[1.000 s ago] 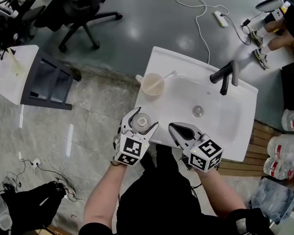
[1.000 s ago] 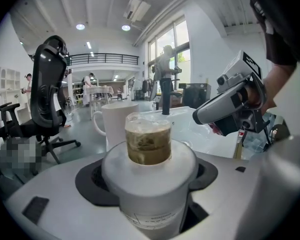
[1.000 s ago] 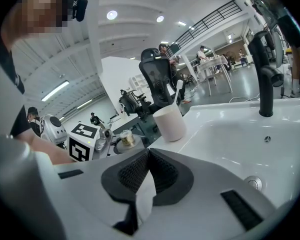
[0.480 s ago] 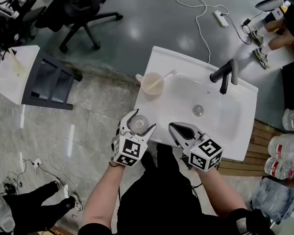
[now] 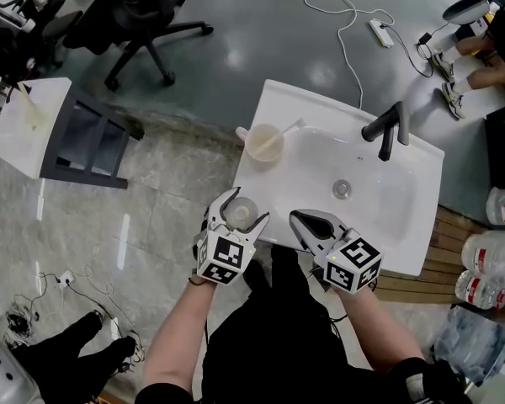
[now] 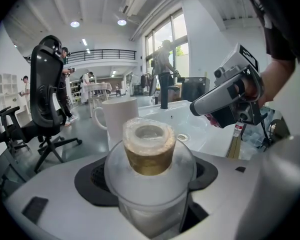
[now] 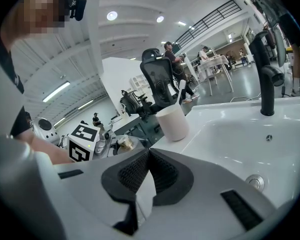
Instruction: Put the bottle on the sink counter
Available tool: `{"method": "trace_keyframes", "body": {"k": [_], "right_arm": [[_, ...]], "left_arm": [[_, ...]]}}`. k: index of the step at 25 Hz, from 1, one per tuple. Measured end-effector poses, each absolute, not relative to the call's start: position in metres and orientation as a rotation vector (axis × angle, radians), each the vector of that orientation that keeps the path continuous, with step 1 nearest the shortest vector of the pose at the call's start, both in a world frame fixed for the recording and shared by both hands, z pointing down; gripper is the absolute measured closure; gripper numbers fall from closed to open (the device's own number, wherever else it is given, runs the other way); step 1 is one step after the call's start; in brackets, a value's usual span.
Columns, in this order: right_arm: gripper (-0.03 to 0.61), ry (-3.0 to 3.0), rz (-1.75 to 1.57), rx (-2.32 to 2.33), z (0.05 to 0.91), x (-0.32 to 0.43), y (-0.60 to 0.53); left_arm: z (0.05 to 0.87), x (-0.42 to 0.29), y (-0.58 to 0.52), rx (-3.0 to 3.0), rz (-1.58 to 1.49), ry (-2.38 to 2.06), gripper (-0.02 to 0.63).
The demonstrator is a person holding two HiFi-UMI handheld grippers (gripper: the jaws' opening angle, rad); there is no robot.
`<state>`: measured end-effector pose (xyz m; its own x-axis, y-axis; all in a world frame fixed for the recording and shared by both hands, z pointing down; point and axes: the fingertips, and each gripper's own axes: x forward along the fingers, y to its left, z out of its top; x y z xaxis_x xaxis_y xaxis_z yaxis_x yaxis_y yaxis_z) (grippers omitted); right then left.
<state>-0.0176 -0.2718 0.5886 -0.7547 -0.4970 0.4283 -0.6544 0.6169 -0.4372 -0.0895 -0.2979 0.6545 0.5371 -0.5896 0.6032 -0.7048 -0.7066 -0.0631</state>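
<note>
Open workshop floor, grey tile running into concrete, and the white sink counter [image 5: 273,202] stands right in front of me. Nearest is the left gripper [image 5: 242,210]. Its tongs are pinching the clear plastic bottle with the tan neck [image 6: 149,154] just below the shoulder, upright, right at the counter's front-left corner. From the head view I honestly can't tell if the base touches the top or hangs just over it. The right gripper [image 5: 300,220] sits beside it over the front edge, tongs pressed together on nothing.

What's changed over the last second? Barely anything. The left gripper slid a hair toward me, then settled, and the right one hasn't budged. My read is the carry is done and I'm in the placing bit, release not yet made. That corner is tight, so I'd nudge inward before letting go.

Further back, the cream cup with a stick in it [image 5: 263,142] is where it was, then the drain [image 5: 342,188] and the black faucet [image 5: 385,129]. The only real difference is somebody's dark legs [image 5: 67,356] shifting about at bottom left.
</note>
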Motion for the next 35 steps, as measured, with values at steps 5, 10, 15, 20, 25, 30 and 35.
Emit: {"method": "trace_keyframes", "body": {"k": [5,10,15,20,25,30,35], "right_arm": [[0.564,-2.579,0.843,0.946,0.584,-0.018,-0.271],[0.565,-2.586,0.832,0.947,0.577,-0.021,-0.266],[0.564,-2.586,0.833,0.955,0.575,-0.022,-0.260],[0.565,-2.582,0.831,0.973,0.570,-0.019,-0.255],[0.565,-2.586,0.816,0.995,0.560,-0.018,-0.253],[0.565,-2.589,0.805,1.010,0.550,-0.019,-0.248],[0.563,-2.586,0.794,1.015,0.540,-0.024,-0.240]], "left_arm": [[0.649,-0.092,-0.296,2.591,0.900,-1.105,0.278],[0.648,-0.093,-0.294,2.582,0.912,-1.103,0.278],[0.649,-0.095,-0.293,2.571,0.916,-1.103,0.277],[0.647,-0.099,-0.287,2.573,0.913,-1.088,0.276],[0.638,-0.102,-0.284,2.585,0.915,-1.080,0.276],[0.622,-0.105,-0.280,2.611,0.872,-1.081,0.278],[0.616,-0.112,-0.272,2.603,0.847,-1.065,0.278]]}}
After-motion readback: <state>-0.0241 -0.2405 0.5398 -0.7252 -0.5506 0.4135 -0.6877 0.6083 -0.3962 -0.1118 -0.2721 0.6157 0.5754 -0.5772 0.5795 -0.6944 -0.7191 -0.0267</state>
